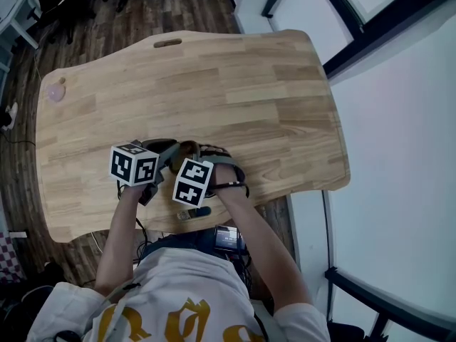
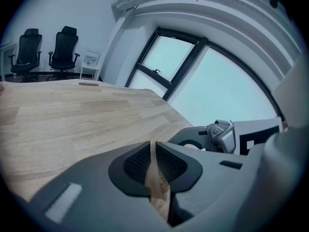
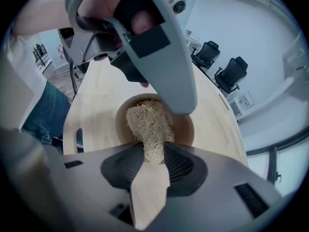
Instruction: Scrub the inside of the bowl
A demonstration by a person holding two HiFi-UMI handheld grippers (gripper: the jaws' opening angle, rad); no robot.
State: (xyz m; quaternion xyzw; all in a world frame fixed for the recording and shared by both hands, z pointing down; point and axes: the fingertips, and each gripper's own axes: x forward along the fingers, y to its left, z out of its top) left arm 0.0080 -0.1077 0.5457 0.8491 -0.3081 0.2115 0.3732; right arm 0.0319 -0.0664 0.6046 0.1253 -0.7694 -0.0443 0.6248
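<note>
A brown wooden bowl [image 1: 187,148] [image 3: 186,129] stands near the front edge of the wooden table [image 1: 214,84]. My left gripper [image 1: 173,152] [image 2: 154,151] reaches in from the left, its jaws almost together on a thin brown strip, the bowl's rim [image 2: 158,178]. In the right gripper view its grey finger [image 3: 169,71] comes down over the bowl's far rim. My right gripper [image 1: 208,154] [image 3: 153,151] is shut on a straw-coloured loofah scrubber [image 3: 148,122], whose free end sits inside the bowl. Much of the bowl is hidden in the head view.
A small dark object [image 1: 194,212] lies at the table's front edge, close to the person's body. A handle slot [image 1: 167,43] is cut at the far edge and a pinkish spot [image 1: 55,91] is at the far left. Office chairs [image 2: 63,47] stand beyond the table.
</note>
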